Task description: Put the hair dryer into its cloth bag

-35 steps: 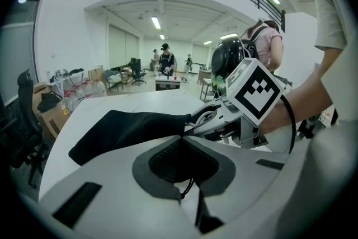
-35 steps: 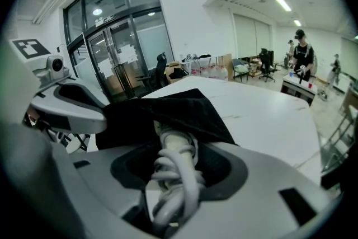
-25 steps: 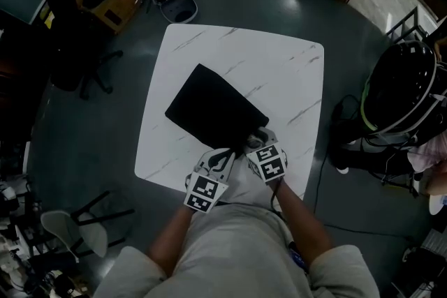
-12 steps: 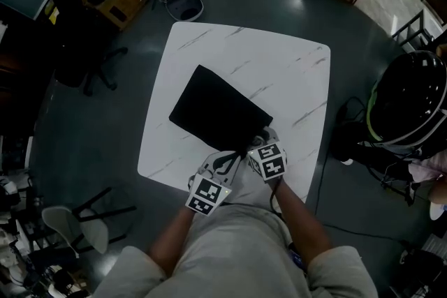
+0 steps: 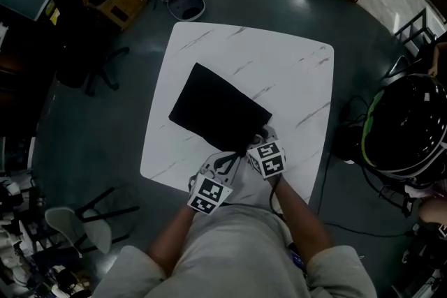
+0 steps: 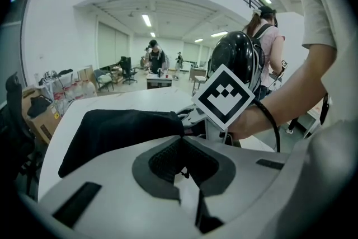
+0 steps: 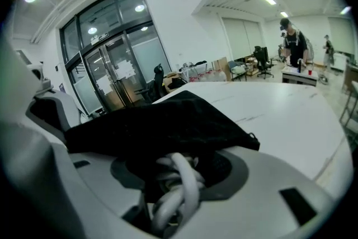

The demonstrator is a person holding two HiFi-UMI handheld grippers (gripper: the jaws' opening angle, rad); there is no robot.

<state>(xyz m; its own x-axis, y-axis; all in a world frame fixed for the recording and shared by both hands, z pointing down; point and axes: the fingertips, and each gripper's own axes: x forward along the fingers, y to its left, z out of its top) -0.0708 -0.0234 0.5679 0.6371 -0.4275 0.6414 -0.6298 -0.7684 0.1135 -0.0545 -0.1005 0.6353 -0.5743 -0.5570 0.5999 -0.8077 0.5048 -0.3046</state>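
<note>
The right gripper (image 5: pixel 258 142) clasps the coiled cord (image 7: pixel 179 182) at the near mouth of the cloth bag (image 5: pixel 216 108), whose long axis runs far-left; the left gripper (image 5: pixel 225 162) sits closed just beside.

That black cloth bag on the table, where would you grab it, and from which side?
Pinch the top hem at the mouth of the cloth bag, coming from the person's side of the table. It lies flat, closed end away, mouth towards the person, where the white cord enters; that hem is probably the only loose edge.
</note>
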